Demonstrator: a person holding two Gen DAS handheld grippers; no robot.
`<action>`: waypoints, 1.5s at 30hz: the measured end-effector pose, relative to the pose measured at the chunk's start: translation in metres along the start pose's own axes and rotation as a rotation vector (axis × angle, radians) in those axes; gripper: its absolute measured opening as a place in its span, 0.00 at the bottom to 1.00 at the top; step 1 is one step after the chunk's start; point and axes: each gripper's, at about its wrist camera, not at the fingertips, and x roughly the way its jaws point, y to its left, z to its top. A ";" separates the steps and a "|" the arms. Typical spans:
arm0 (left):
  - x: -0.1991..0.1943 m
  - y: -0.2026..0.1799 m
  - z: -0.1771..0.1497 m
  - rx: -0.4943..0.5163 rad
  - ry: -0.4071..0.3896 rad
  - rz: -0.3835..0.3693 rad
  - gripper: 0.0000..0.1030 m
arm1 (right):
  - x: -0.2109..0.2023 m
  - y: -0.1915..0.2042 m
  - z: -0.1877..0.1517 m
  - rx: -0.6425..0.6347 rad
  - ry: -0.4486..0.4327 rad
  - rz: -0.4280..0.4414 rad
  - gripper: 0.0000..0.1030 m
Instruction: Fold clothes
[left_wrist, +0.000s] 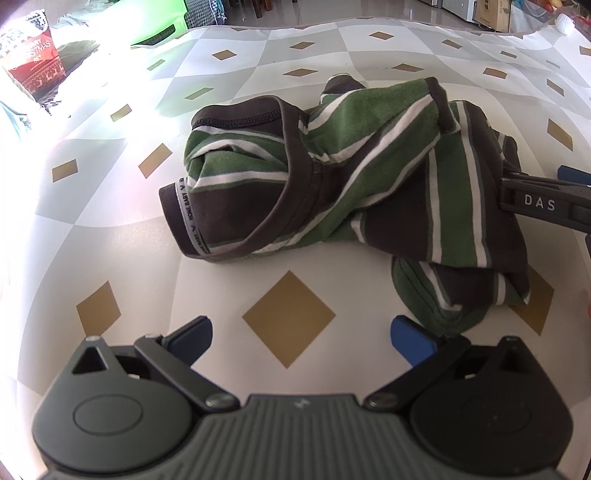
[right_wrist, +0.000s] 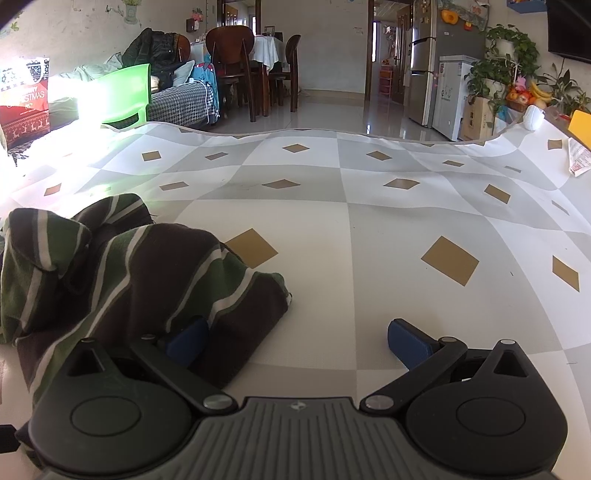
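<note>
A crumpled green, brown and white striped garment (left_wrist: 332, 177) lies on the table with the diamond-pattern cloth (left_wrist: 288, 317). My left gripper (left_wrist: 301, 341) is open and empty, just in front of the garment's near edge. My right gripper (right_wrist: 295, 341) is open; its left finger (right_wrist: 186, 345) rests on or against the garment's right corner (right_wrist: 147, 280), its right finger (right_wrist: 408, 341) over bare cloth. The right gripper also shows in the left wrist view (left_wrist: 543, 199) at the garment's right side.
A red Christmas bag (right_wrist: 26, 99) and a green chair (right_wrist: 122, 96) stand beyond the table's far left edge. A white object (right_wrist: 533, 117) and paper (right_wrist: 580, 158) lie at the far right corner. Dining chairs and a fridge stand behind.
</note>
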 end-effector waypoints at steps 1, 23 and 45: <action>-0.001 0.000 0.000 0.000 -0.004 -0.003 1.00 | 0.000 0.000 0.000 0.000 0.000 0.000 1.00; -0.056 0.021 -0.016 -0.101 -0.088 -0.137 1.00 | 0.000 0.000 0.000 0.001 0.000 -0.001 1.00; -0.045 0.021 -0.014 -0.111 -0.082 -0.093 1.00 | 0.000 0.000 0.000 0.001 0.000 -0.001 1.00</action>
